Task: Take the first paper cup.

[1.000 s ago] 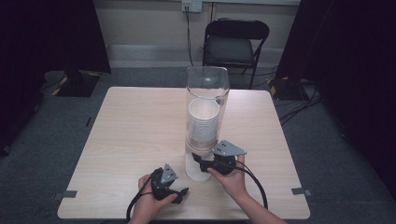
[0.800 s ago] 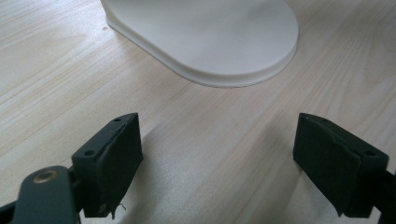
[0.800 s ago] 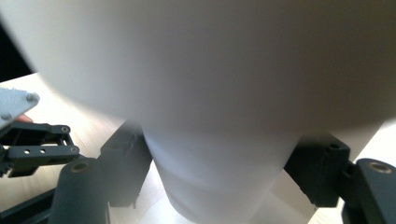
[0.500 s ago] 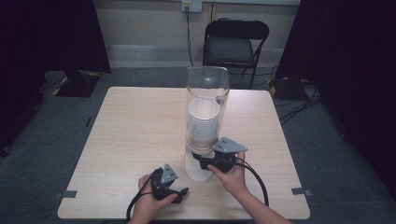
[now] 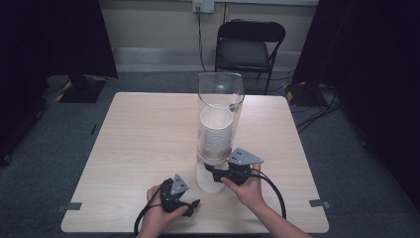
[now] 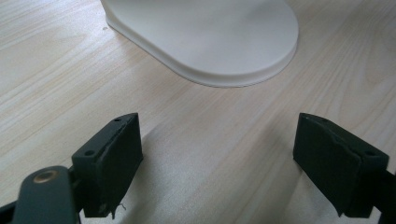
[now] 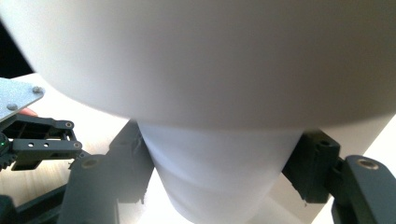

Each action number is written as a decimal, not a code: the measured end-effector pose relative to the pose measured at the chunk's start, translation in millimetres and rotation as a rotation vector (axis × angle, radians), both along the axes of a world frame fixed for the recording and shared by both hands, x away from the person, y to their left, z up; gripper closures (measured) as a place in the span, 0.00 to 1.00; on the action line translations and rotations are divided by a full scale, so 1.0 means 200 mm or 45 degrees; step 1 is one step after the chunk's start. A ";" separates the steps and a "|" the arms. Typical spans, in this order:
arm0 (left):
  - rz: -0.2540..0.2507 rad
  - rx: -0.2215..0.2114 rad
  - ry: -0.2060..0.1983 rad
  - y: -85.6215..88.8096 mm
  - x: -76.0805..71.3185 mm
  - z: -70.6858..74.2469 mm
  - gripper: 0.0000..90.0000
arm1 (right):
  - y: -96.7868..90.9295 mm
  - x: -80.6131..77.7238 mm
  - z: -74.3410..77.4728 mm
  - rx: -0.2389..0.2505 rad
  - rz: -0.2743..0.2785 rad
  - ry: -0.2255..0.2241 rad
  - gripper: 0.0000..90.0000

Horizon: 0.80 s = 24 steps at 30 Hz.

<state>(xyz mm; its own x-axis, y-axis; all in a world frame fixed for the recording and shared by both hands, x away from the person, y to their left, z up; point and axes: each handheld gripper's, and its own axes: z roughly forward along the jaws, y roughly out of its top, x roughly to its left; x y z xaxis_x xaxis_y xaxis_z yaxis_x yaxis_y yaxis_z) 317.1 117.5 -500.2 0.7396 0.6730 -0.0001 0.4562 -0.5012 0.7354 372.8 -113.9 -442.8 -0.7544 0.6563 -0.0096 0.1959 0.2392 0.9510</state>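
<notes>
Jaws, right gripper (image 7: 219, 177): just closing, now pressed on both sides of the white cup (image 7: 219, 182) hanging below the clear cup dispenser (image 5: 220, 99) at the table's (image 5: 143, 134) near middle. Jaws, left gripper (image 6: 224, 163): spread wide, nothing between. We note the right hand (image 5: 250, 191) level, reaching leftward; the left hand (image 5: 161, 215) low on the table near the dispenser's base (image 6: 210, 37).

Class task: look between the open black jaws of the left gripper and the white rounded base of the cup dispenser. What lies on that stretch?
Nothing: bare light wooden table, seen in the left gripper view.
</notes>
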 end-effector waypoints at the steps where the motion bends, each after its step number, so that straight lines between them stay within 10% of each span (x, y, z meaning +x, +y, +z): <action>1: 0.000 0.000 0.000 0.00 0.00 0.00 0.17 | 0.00 0.00 0.00 -0.015 -0.002 -0.001 0.38; 24: 0.002 0.005 0.000 0.00 0.00 0.00 0.17 | -0.01 0.00 -0.01 -0.028 0.013 -0.043 0.38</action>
